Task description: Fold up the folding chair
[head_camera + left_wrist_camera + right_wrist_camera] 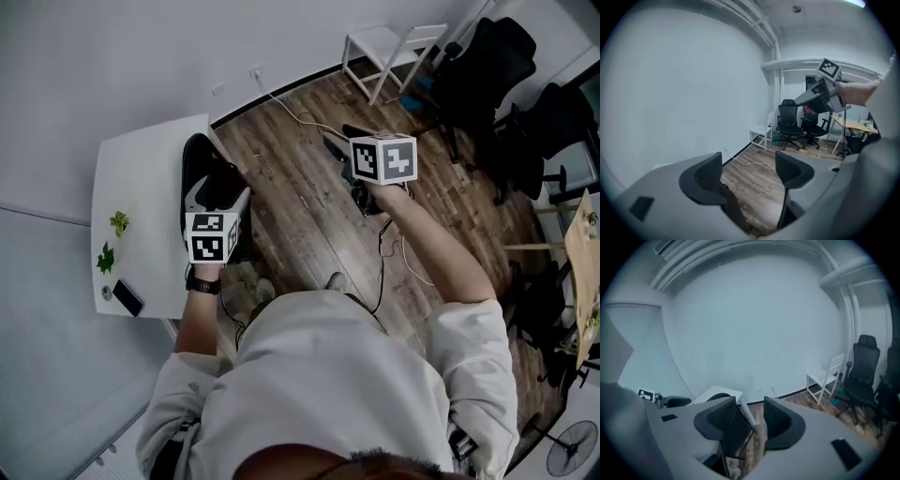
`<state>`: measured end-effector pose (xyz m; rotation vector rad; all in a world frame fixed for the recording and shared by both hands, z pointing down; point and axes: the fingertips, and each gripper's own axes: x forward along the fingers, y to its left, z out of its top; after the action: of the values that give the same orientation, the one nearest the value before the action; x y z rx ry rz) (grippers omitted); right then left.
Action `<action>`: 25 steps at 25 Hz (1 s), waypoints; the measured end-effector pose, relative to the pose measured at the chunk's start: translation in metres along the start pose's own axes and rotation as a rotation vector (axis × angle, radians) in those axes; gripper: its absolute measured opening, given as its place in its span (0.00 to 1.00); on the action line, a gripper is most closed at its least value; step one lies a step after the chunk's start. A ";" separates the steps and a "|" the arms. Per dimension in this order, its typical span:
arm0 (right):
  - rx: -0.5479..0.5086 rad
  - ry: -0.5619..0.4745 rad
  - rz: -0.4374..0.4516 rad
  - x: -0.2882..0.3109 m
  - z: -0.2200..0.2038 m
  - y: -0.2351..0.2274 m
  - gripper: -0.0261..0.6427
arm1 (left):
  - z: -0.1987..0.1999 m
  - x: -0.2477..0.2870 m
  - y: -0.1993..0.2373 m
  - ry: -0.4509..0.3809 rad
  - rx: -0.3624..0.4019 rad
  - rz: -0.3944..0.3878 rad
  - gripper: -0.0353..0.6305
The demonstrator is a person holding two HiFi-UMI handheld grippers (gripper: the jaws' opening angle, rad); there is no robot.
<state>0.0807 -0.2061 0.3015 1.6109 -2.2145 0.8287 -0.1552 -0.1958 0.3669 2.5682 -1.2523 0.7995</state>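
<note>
Head view: person stands on wooden floor, one gripper in each hand, both held up and pointing forward and somewhat down.

Left gripper: jaws wide apart, nothing between the pads; only floor shows through the gap. Its marker cube sits above the person's wrist.

Right gripper: jaws apart with a narrower gap, pads pressing on nothing. Its marker cube is held out further than the left one.

Folding chair: black, on the floor at the edge of the white table, just ahead of the left gripper. In the right gripper view it shows behind the jaw gap as a flat dark panel on thin legs, close to the table leg. It looks folded flat, though this is not certain. Whether it touches the table cannot be told. Neither gripper touches it.

Table top carries: two small green leafy pieces, well apart from the chair side, and a dark phone near the near corner.

Background: white chair at the wall, black office chairs beside it, white cable lying across the floor.
</note>
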 end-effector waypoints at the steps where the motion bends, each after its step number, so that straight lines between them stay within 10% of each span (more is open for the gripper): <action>1: -0.031 -0.033 -0.009 -0.018 0.000 -0.006 0.34 | 0.009 -0.001 -0.011 -0.015 0.001 -0.013 0.59; 17: -0.342 -0.392 -0.126 -0.205 -0.033 -0.036 0.23 | 0.099 -0.044 -0.120 -0.237 0.029 -0.101 0.41; 25: -0.388 -0.472 -0.180 -0.223 -0.045 -0.026 0.11 | 0.098 -0.062 -0.126 -0.289 0.025 -0.106 0.15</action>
<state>0.1755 -0.0125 0.2254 1.8984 -2.2811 -0.0463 -0.0505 -0.1112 0.2609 2.8189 -1.1694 0.4373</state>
